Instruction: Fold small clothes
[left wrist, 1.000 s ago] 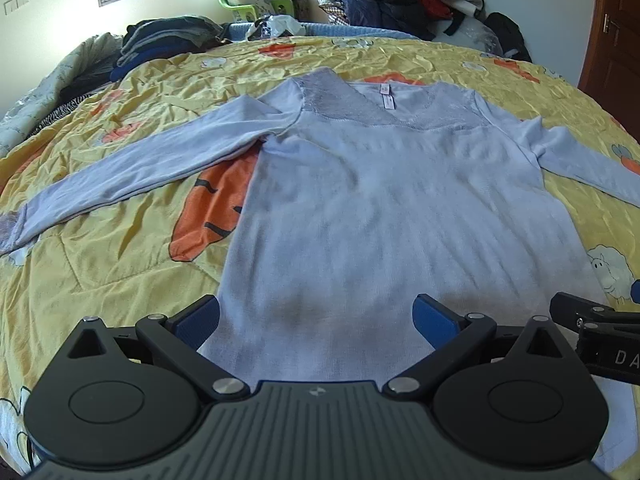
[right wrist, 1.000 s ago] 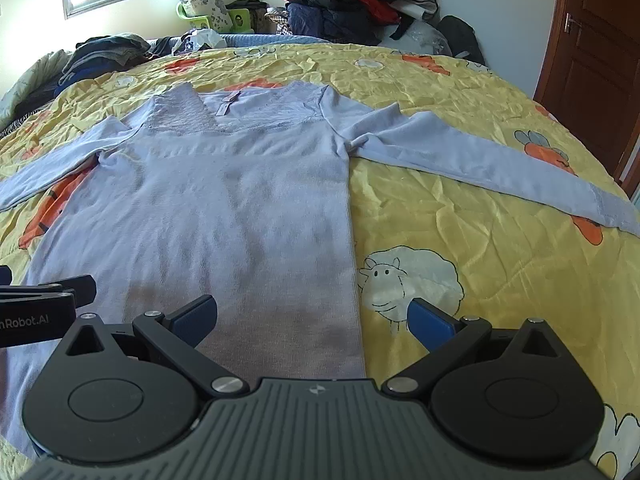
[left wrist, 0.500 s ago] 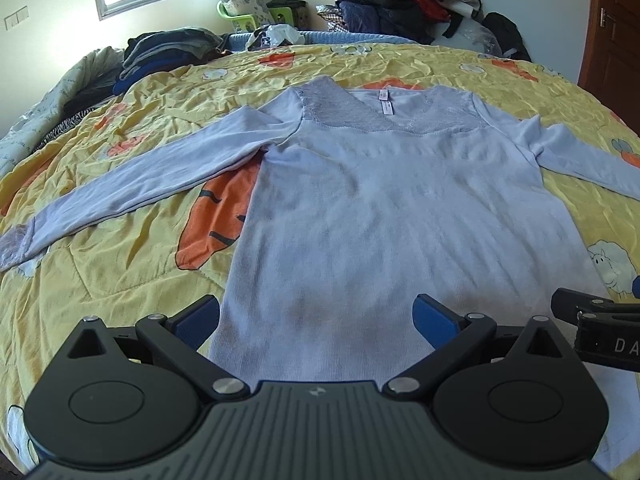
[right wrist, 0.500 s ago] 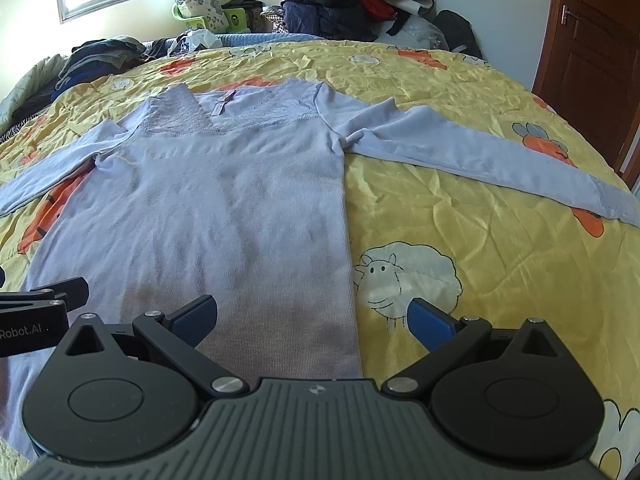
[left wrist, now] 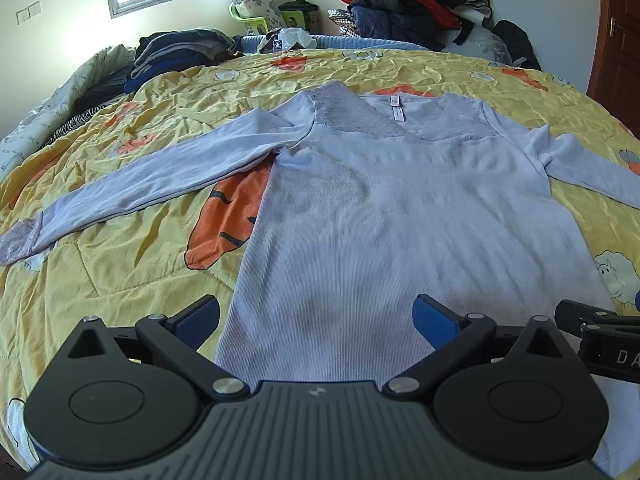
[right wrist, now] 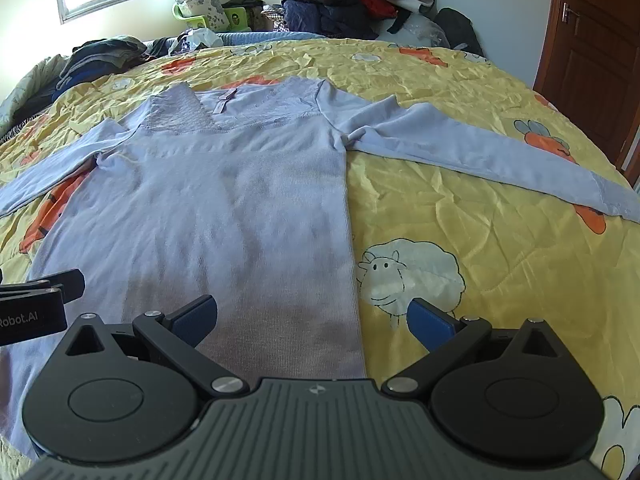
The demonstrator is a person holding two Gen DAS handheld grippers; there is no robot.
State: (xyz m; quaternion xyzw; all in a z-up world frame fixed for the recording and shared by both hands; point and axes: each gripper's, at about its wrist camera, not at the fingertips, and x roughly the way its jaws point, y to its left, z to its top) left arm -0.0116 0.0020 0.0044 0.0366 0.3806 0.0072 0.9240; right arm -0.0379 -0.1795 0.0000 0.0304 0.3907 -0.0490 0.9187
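A pale lilac long-sleeved top [left wrist: 400,208] [right wrist: 224,208] lies flat on the bed, face up, both sleeves spread out sideways. Its lace yoke and neck label point away from me. My left gripper [left wrist: 316,316] hangs open above the hem's left corner, nothing between its blue pads. My right gripper [right wrist: 312,316] is open too, over the hem's right corner, straddling the side seam. Each gripper's black body shows at the edge of the other's view.
The yellow quilt [left wrist: 120,264] [right wrist: 500,264] with carrot and sheep prints covers the bed. Folded dark clothes [left wrist: 176,52] sit at the far left, a heap of jackets [left wrist: 400,4] at the back. A brown door [right wrist: 592,60] stands on the right.
Both grippers have drawn back and risen a little; the top sits further off and the room's far side shows more. The top itself has not moved.
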